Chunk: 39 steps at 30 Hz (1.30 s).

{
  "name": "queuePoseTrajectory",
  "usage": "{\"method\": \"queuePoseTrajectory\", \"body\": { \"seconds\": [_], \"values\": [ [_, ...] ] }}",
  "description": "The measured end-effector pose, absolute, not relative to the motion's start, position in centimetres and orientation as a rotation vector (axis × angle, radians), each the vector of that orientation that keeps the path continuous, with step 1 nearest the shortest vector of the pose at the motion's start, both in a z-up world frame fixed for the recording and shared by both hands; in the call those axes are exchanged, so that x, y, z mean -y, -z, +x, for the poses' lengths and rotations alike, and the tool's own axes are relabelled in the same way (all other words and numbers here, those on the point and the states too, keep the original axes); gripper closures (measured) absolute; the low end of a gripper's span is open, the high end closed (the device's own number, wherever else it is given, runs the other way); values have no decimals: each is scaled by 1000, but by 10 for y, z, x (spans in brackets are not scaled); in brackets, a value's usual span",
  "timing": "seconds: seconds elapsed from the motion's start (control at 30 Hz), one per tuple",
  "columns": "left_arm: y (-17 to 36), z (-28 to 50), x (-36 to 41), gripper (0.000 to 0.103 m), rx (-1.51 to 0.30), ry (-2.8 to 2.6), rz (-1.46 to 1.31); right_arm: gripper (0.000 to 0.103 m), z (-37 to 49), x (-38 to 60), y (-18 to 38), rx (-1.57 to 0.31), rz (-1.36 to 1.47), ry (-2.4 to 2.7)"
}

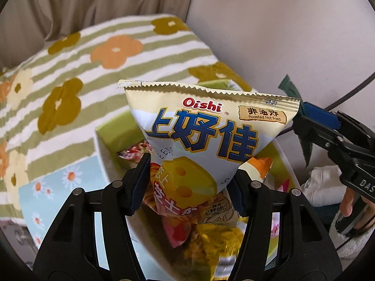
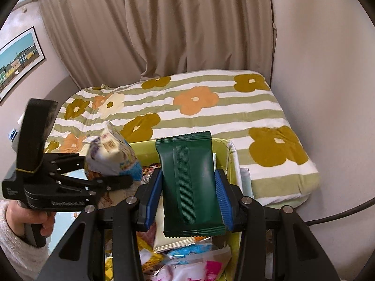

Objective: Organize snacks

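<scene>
While both grippers hang above it, the bed in its striped, flowered cover fills the ground ahead of and below the fingers, running away toward the curtain. Directly under both tools sits the green bin, its far wall just past the fingertips and its floor crowded with mixed snack packets.

The left gripper is clamped on the chips bag: its pads pinch the narrowed lower part, and the bag fans out upward and away from the fingers, crimped top edge farthest off. Its long axis runs along the fingers, roughly upright. In the right wrist view the same bag shows to the left of the right tool, held over the bin's left part.

The right gripper is closed on the green pouch, pads pressing its two long sides. The pouch also stands lengthwise along the fingers, back seam facing the camera, top edge beyond the tips and bottom edge hanging toward the palm, over the bin's middle.

Each hand is thus the nearer one to its own packet, and the bin lies below both. I judge the coming move depends on that vertical relation: each packet hangs above its spot, so lowering or tipping it comes before release. Which slot suits either I cannot tell.
</scene>
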<state>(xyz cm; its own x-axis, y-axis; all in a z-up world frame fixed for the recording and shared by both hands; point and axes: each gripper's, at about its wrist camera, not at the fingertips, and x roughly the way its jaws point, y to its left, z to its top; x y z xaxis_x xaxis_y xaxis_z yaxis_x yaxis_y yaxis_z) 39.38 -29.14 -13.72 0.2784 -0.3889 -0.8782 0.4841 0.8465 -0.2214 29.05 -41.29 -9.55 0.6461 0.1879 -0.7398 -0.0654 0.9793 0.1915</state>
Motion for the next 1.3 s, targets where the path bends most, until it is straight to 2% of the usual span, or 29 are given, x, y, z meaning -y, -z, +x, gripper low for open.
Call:
{"method": "queuePoseTrajectory", "body": {
  "seconds": [0.17,0.2,0.23,0.3,0.8,0.87,0.9,0.93,1.0,1.3],
  "values": [
    [154,410,300,44,-1223,545,103,62,302,423,104,-875,183,-155],
    [156,412,300,33,-1237,543,99,62,304,425,105,-877,183,-158],
    [158,414,300,16,-1246,539,95,62,306,427,106,-880,183,-162],
    [157,415,300,0,-1240,528,110,62,310,428,107,-887,188,-170],
    [139,382,257,0,-1170,428,72,61,340,430,139,-971,232,-202],
    [137,376,253,0,-1158,406,67,54,346,433,148,-999,275,-190],
    [136,373,250,0,-1153,397,65,42,349,437,151,-1006,294,-189],
    [136,370,247,0,-1148,389,61,24,348,438,151,-1005,305,-185],
    [134,364,241,0,-1137,372,55,8,343,441,149,-990,307,-161],
    [107,312,206,0,-1044,341,25,8,286,424,104,-888,247,-114]
  ]
}}
